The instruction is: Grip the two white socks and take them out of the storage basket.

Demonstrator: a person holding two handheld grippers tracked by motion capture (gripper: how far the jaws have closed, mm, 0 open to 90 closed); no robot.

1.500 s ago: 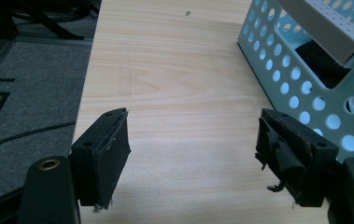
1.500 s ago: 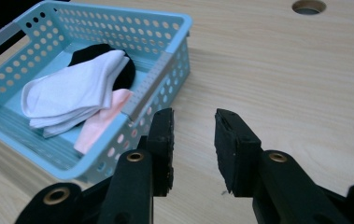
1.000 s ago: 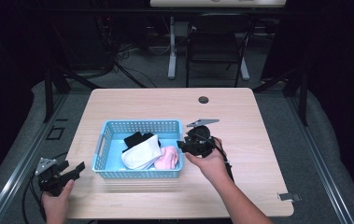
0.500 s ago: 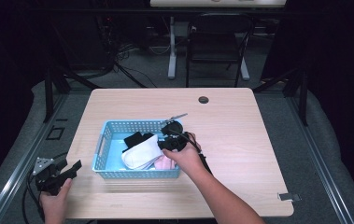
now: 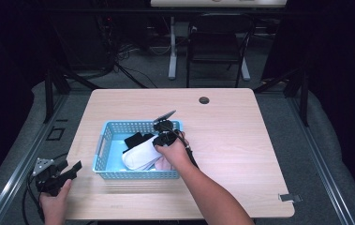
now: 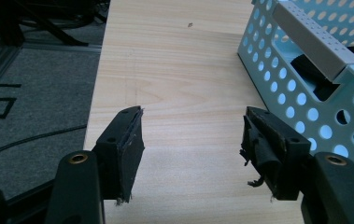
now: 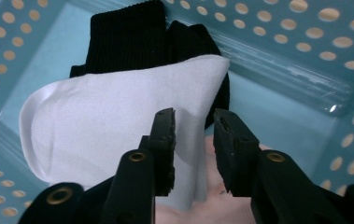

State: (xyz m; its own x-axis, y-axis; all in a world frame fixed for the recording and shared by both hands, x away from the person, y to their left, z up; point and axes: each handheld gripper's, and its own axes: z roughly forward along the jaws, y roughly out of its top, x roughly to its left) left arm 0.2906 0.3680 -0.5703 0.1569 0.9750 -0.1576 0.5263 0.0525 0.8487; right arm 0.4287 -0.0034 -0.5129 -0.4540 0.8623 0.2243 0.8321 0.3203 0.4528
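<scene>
Since a second ago the right gripper (image 5: 162, 132) has swung from beside the blue basket (image 5: 101, 140) to over its contents, jaws closing, straddling the white sock's (image 7: 114, 121) edge without pinching yet. Left of the basket, the left gripper (image 5: 65, 172) waits released at the wooden table's (image 5: 240, 136) edge. Black socks (image 7: 132, 37) lie partly hidden under the white one; the room behind is dark.
</scene>
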